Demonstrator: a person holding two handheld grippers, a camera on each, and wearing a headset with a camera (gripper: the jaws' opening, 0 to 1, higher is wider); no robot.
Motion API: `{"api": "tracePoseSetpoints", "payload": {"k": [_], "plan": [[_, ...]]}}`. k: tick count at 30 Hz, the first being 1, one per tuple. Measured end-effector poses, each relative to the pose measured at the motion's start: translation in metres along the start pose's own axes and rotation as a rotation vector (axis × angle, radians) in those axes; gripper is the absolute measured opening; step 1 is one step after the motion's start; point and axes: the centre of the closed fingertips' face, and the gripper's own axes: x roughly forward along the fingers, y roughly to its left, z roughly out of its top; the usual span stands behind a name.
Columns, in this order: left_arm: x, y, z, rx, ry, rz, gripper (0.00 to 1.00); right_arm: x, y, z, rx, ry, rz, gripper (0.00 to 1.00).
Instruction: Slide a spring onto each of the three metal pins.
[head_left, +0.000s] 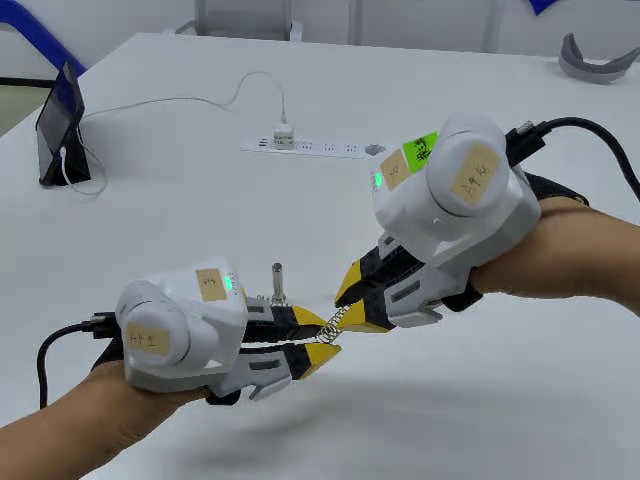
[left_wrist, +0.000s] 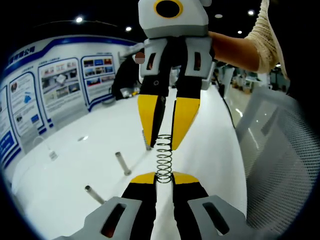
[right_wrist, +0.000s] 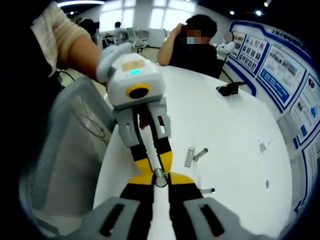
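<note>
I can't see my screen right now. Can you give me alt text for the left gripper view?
A short coil spring is held between the left gripper, rising from the bottom, and the right gripper, reaching down from the top, each shut on one end. To their left, two bare metal pins stand on the white table.

Tan labels (head_left: 474, 172), green sticker (head_left: 421, 150), wall posters (left_wrist: 60, 82) — no lettering legible

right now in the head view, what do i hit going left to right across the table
tablet on its stand → left gripper → spring, held between the two grippers' tips → right gripper → grey curved object at the far edge
</note>
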Motion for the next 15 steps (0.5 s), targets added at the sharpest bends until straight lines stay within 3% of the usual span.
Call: {"api": "tracePoseSetpoints", "payload": {"k": [15], "plan": [[0.002,-0.002,0.003,-0.04,-0.024,-0.01,0.11,0.003,-0.001,0.012,-0.005,-0.034,-0.008,0.12]]}}
